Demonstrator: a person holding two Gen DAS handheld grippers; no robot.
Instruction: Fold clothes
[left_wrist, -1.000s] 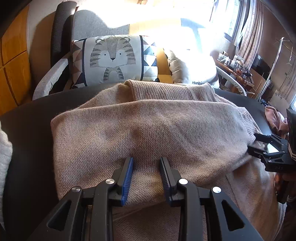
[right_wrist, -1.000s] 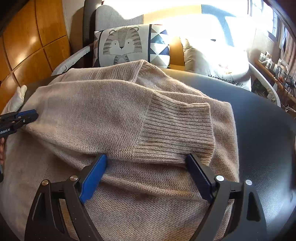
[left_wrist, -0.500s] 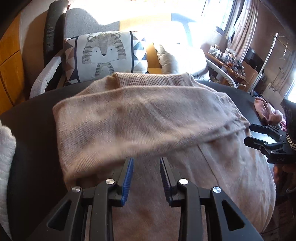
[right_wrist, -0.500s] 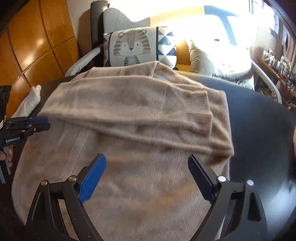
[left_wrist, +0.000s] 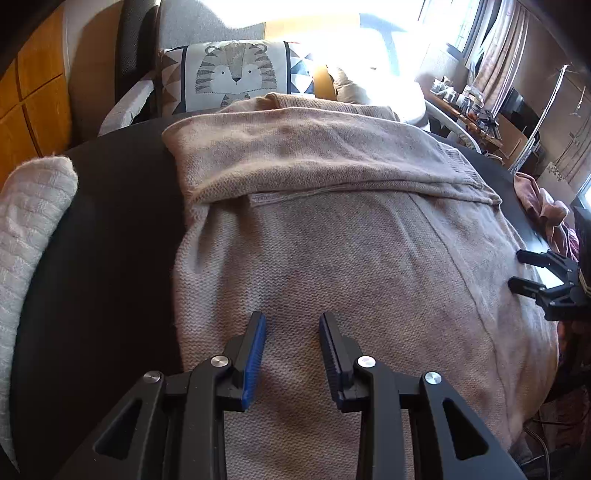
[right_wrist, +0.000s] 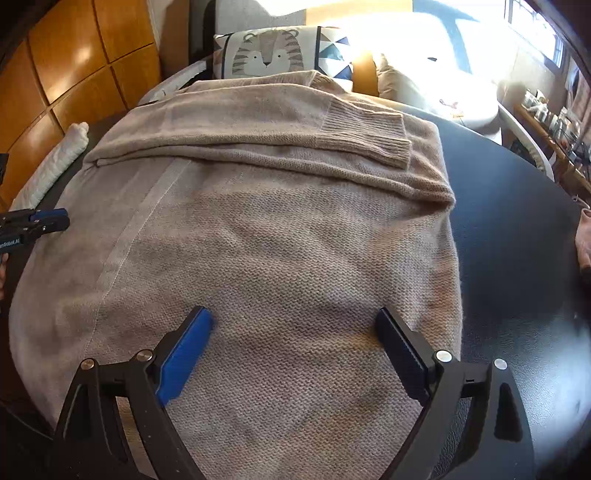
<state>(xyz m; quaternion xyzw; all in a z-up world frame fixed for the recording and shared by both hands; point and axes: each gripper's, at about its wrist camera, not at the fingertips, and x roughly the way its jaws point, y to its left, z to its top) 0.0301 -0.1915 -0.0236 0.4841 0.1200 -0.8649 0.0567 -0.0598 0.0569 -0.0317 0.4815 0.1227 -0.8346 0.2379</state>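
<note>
Both my left gripper (left_wrist: 291, 325) and right gripper (right_wrist: 293, 321) hang open, empty, over the beige sweater (right_wrist: 280, 236) on the black table (right_wrist: 517, 229), only half-readable "Robot.AI" on the left one.

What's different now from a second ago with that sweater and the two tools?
Both tools, left and right, have pulled back from the folded sleeves toward the near part of the sweater, holding nothing. The sleeves stay folded across its top, and the tiger cushion hasn't moved.
</note>
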